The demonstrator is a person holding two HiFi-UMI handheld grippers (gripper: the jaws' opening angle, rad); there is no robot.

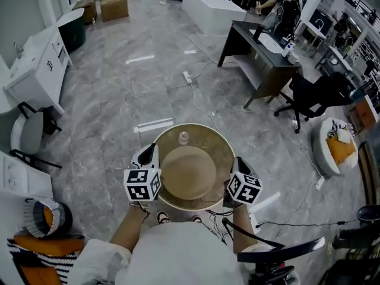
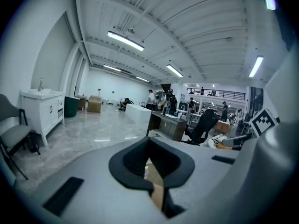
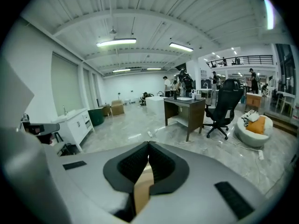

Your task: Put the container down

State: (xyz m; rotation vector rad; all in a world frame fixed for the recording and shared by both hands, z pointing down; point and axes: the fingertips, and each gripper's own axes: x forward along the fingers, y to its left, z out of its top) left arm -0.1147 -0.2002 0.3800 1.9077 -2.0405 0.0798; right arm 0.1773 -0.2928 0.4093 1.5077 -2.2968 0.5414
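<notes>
Obs.: You held the container (image 1: pixel 190 170) clear of the floor (image 1: pixel 119 100), in front of your chest, with one tool on each side of it.

Left tool (image 1: pixel 152 151): on the container's left rim. In the left gripper view its pads were pressed together on a thin tan edge of the wall, so it was pinching the rim.

Right tool (image 1: pixel 237 162): on the right rim, opposite the left. The right gripper view showed the same thing, a tan strip nipped between closed pads.

Markings: each tool's cube (image 1: pixel 142 184) bore black-and-white square markers. The container's tan surface showed plain in the head view.

Orientation: the container was round in plan, mouth up towards the head camera, with its axis upright. The two grip points lay across its width, left to right. Inside it were a tan disc and a small pale object (image 1: pixel 184 137) near the far wall. You could not tell from the view what that object was.

Surroundings: grey marbled floor below, a dark bench (image 1: pixel 261 52) and a black chair (image 1: pixel 314 97) well apart to the upper right, a white cabinet (image 1: pixel 35 70) at far left, and cardboard boxes (image 1: pixel 114 3) at the far end.
</notes>
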